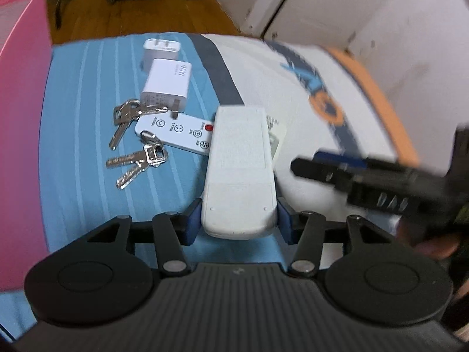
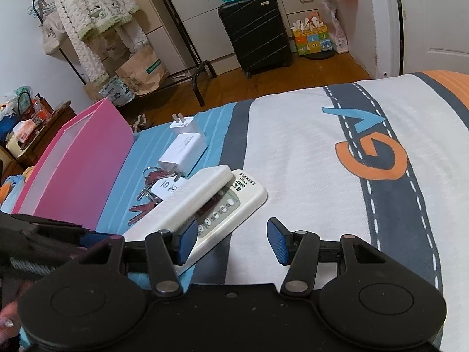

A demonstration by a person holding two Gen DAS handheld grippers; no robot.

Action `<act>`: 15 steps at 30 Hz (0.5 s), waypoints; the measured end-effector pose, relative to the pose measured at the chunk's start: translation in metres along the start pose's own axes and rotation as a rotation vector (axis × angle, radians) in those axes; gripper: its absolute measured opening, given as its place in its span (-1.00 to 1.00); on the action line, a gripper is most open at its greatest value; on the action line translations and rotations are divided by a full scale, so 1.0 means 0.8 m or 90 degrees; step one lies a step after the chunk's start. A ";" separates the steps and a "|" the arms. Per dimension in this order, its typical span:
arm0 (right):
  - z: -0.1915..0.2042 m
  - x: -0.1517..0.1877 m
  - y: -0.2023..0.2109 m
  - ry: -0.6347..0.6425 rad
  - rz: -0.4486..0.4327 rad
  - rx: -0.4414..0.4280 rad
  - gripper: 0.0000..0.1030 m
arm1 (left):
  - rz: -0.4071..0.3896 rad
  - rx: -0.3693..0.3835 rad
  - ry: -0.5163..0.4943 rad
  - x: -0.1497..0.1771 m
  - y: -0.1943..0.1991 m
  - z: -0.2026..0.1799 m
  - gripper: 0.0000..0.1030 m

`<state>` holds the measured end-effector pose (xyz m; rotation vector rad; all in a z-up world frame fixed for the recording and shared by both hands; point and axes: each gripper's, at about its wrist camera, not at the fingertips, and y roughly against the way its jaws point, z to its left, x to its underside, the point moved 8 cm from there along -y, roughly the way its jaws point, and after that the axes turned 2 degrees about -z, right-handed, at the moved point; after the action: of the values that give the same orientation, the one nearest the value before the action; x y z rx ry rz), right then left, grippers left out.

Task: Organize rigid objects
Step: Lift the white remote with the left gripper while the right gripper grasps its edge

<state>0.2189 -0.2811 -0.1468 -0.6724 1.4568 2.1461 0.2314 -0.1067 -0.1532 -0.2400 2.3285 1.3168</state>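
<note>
Warm brown wooden plank floor (image 2: pixel 316 67) at 12 o'clock. Black hard-shell ribbed suitcase (image 2: pixel 255 33) upright against white panelled drawer wall (image 2: pixel 302 0). Black metal clothes rail (image 2: pixel 178 29) at 11 o'clock, cream fluffy knitted cardigan (image 2: pixel 91 14) hanging on it, brown paper bag (image 2: pixel 143 70) below. Dark wooden cluttered side table (image 2: pixel 38 123) at 9 o'clock. White door (image 2: pixel 433 20) at 2 o'clock.

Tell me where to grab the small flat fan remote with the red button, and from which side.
Grip the small fan remote across its narrow width at the left end, descending from above. It lies flat on the blanket; the big white remote in the left gripper covers its right end, and keys crowd the near edge.
</note>
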 end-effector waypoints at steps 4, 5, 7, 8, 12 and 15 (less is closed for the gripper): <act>0.000 0.002 0.001 -0.033 0.002 -0.028 0.12 | -0.001 0.086 0.139 0.007 0.002 0.015 -0.01; 0.000 0.003 0.000 -0.048 0.004 -0.041 0.12 | -0.003 0.103 0.171 0.011 0.002 0.019 -0.01; 0.003 0.004 -0.002 -0.076 0.011 -0.067 0.10 | -0.011 0.123 0.202 0.017 0.001 0.021 -0.01; 0.003 0.004 -0.003 -0.093 0.014 -0.081 0.06 | -0.010 0.131 0.215 0.021 0.000 0.022 -0.01; 0.001 0.003 -0.009 -0.180 0.025 -0.139 -0.03 | -0.010 0.144 0.241 0.031 0.000 0.021 -0.02; 0.001 0.005 -0.013 -0.259 0.039 -0.201 -0.03 | -0.014 0.142 0.235 0.033 0.002 0.021 -0.02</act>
<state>0.2224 -0.2766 -0.1567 -0.2673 0.9485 2.4083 0.2124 -0.0899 -0.1715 -0.4690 2.7447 1.0600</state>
